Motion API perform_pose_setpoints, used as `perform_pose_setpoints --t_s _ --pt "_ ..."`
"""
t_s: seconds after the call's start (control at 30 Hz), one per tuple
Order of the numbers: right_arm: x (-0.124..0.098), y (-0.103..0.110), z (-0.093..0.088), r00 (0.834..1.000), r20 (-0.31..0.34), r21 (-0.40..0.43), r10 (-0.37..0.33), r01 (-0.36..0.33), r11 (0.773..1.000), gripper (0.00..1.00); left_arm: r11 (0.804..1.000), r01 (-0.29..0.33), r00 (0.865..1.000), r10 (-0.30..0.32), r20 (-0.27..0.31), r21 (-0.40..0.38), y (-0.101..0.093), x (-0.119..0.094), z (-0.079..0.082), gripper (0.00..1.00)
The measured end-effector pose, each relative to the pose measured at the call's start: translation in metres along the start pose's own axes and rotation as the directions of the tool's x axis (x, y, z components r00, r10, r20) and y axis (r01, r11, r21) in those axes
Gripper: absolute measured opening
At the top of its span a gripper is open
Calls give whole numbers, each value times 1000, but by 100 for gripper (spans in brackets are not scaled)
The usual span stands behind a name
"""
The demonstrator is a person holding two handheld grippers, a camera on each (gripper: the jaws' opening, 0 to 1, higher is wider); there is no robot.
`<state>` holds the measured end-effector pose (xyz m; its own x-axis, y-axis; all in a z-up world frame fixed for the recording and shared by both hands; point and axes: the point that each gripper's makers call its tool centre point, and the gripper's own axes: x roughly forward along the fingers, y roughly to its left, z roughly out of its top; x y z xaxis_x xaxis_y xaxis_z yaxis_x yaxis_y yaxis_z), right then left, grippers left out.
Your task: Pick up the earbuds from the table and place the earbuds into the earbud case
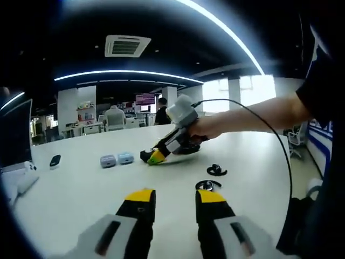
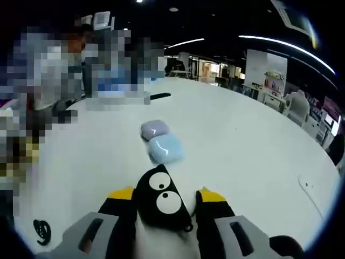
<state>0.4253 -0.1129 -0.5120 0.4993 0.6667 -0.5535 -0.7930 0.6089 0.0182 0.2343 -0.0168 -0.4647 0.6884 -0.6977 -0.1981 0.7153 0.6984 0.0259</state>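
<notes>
Two black ear-hook earbuds lie on the white table (image 1: 81,189), one (image 1: 216,170) farther off and one (image 1: 207,185) just beyond my left gripper's right jaw. My left gripper (image 1: 176,197) stands open with nothing between its jaws. Across the table a hand holds my right gripper (image 1: 156,156) low over the tabletop. In the right gripper view, my right gripper (image 2: 164,195) is shut on a black earbud case (image 2: 161,202) with two white cartoon eyes. One earbud (image 2: 42,231) lies at the lower left there.
A lavender case (image 1: 108,161) (image 2: 154,129) and a light blue case (image 1: 125,157) (image 2: 165,148) sit side by side mid-table. A small black object (image 1: 55,161) and a white device (image 1: 24,181) lie at the left. A cable (image 1: 269,129) trails from the right gripper.
</notes>
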Motion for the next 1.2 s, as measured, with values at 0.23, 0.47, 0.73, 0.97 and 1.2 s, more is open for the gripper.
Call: perform_pose_setpoints --t_s 0.23,0.47,0.73,0.97,1.2 --pt "-5 -5 5 999 39 1 -26 26 1000 37 1000 6 1000 -6 0 0 -5 2 3 31" --pt "-5 -15 14 996 74 -3 -47 47 999 37 1000 6 1000 -6 -2 0 -7 3 3 31" --pt "5 -17 10 999 32 -33 -16 17 999 37 1000 3 1000 -3 -7 -1 -7 1 2 31" --pt "5 -13 8 1000 5 -85 -2 2 996 37 1000 8 1000 -8 -11 -22 -7 1 -2 31" --pt "-1 -20 12 999 0 -84 -34 34 996 39 1000 20 1000 -20 -16 -22 -13 0 -2 31"
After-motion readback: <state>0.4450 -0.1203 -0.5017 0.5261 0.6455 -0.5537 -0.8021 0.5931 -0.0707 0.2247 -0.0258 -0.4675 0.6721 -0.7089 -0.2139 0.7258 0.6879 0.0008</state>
